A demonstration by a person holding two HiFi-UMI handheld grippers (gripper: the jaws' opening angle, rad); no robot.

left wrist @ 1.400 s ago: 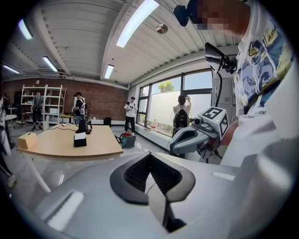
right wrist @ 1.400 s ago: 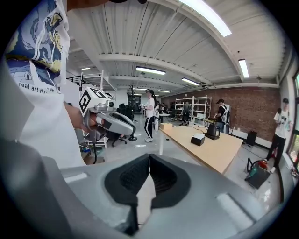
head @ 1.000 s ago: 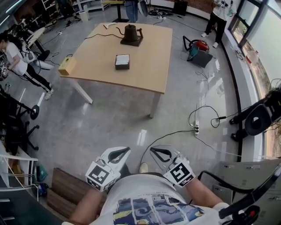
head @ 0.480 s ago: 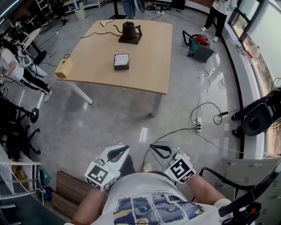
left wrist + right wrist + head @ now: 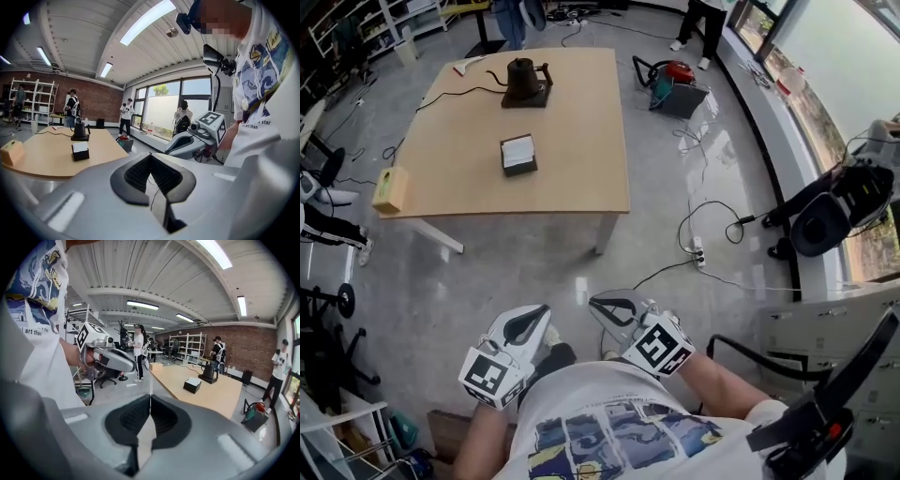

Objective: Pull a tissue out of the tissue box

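The tissue box (image 5: 517,154), a small dark cuboid topped by a white sheet, sits near the middle of the pale wooden tabletop (image 5: 581,169), well apart from both tools. One black kettle (image 5: 523,80) stands farther back on a dark square base. One tan block (image 5: 390,188) sits at the tabletop's near left corner. The left hand-held gripper (image 5: 534,317) and right hand-held gripper (image 5: 605,305) are smooth grey shells with ribbed black pads. Each has its jaws pressed together on nothing. A printed white shirt (image 5: 619,427) partly hides the person's forearms.
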